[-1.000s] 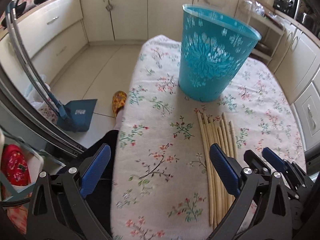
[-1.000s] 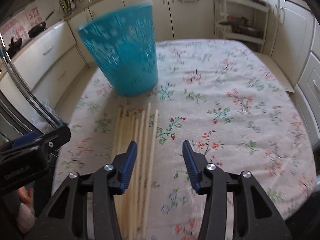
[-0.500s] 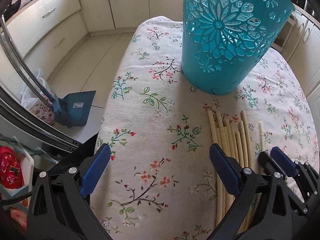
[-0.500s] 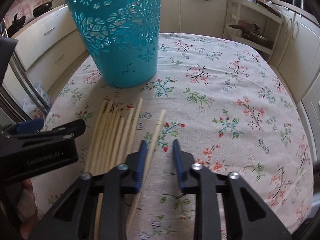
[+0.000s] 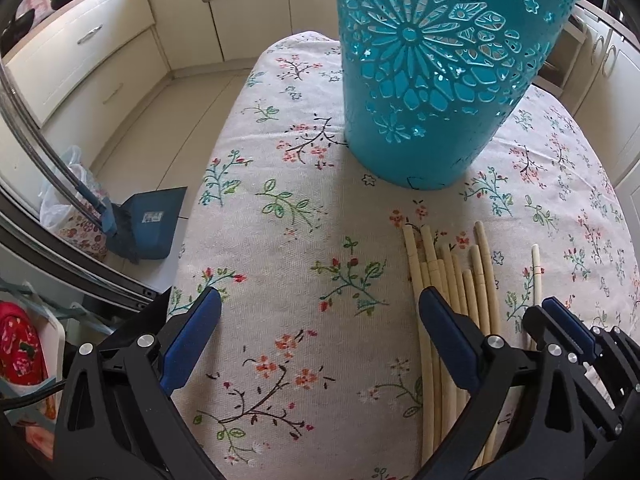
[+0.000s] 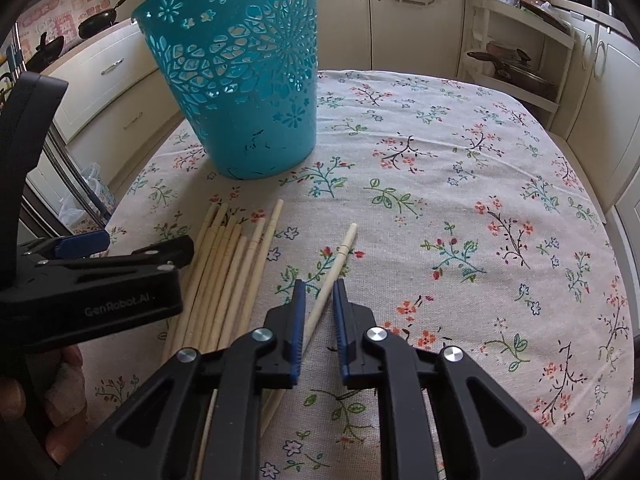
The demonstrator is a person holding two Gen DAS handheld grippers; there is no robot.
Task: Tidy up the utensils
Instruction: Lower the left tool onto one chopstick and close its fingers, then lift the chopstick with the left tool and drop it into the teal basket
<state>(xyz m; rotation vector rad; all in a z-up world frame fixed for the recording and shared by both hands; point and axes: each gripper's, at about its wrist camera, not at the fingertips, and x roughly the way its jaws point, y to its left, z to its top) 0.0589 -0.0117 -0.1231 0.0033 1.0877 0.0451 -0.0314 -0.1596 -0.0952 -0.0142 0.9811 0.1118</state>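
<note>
Right gripper [image 6: 318, 292] jaws have just been closing around one chopstick [image 6: 334, 264] lying apart from the bundle [image 6: 228, 268] on the floral tablecloth [image 6: 460, 200]; pads look about touching it, a thin gap may remain. Left gripper [image 5: 320, 320] spread wide, nothing between its pads, hovering over cloth left of the bundle. Teal basket [image 6: 240, 80] stands upright just beyond the chopsticks.

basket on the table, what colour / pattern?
Teal plastic basket, walls pierced with cut-out flower and petal shapes. Right wrist view shows it best, rim included.
</note>
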